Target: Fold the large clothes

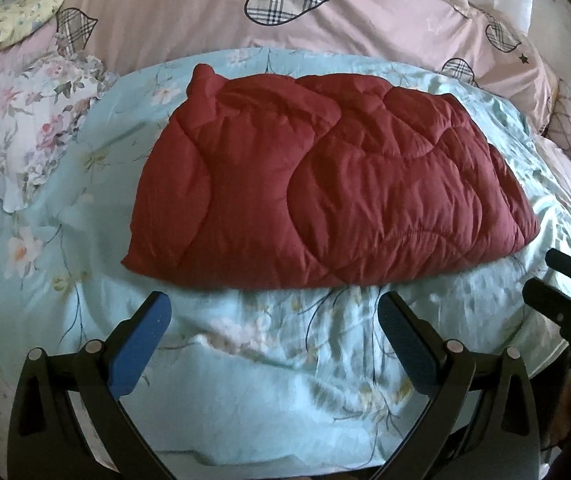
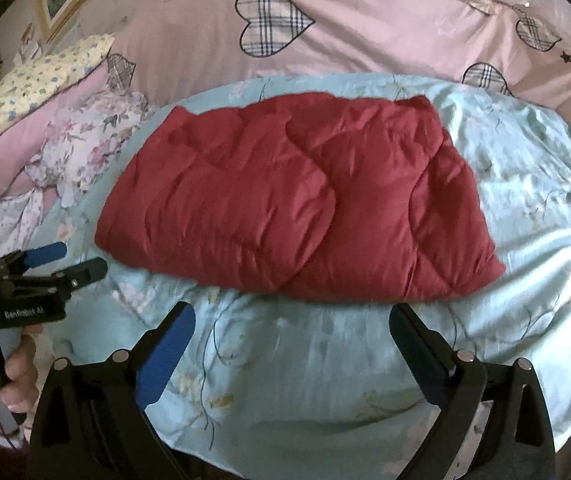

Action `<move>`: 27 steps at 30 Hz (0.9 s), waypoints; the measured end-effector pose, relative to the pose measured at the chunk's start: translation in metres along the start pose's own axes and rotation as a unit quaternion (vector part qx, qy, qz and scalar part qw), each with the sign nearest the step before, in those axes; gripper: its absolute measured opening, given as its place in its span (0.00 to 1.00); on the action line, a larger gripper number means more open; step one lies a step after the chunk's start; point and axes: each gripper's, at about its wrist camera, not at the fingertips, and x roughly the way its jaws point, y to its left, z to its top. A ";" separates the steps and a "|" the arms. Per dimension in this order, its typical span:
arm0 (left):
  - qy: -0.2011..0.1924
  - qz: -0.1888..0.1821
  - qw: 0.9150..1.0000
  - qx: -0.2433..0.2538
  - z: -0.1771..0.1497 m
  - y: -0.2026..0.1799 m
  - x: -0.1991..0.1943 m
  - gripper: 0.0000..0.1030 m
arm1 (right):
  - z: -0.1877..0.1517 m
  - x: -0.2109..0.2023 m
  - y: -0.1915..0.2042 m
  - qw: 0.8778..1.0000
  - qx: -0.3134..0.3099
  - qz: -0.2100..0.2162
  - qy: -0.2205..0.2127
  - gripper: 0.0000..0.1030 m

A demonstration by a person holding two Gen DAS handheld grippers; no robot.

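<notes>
A dark red quilted padded garment (image 1: 325, 184) lies folded into a thick bundle at the centre of the bed, on the pale blue floral sheet (image 1: 277, 368), with a pink duvet with plaid hearts (image 1: 189, 12) piled behind it at twelve o'clock and a floral pillow (image 1: 37, 128) at nine o'clock. Both tools hang just short of the bundle's near edge, touching nothing. The left gripper (image 1: 273, 316) has its fingers spread wide with only sheet between them; the right gripper (image 2: 289, 328) has its fingers spread just as wide, also empty. From the right wrist view, the person's hand (image 2: 1, 372) grips the left tool's handle at eight o'clock. The fold looks near done, I'd judge. The risk is the puffy filling: the slippery layers could spring open or slide apart, and a careless finger catching the near edge or dragging the loose sheet would skew the bundle.
</notes>
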 end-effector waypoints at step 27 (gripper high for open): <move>0.012 0.014 0.999 -0.031 0.023 0.002 0.031 1.00 | 0.029 0.038 -0.010 1.000 0.019 -0.015 0.010 0.98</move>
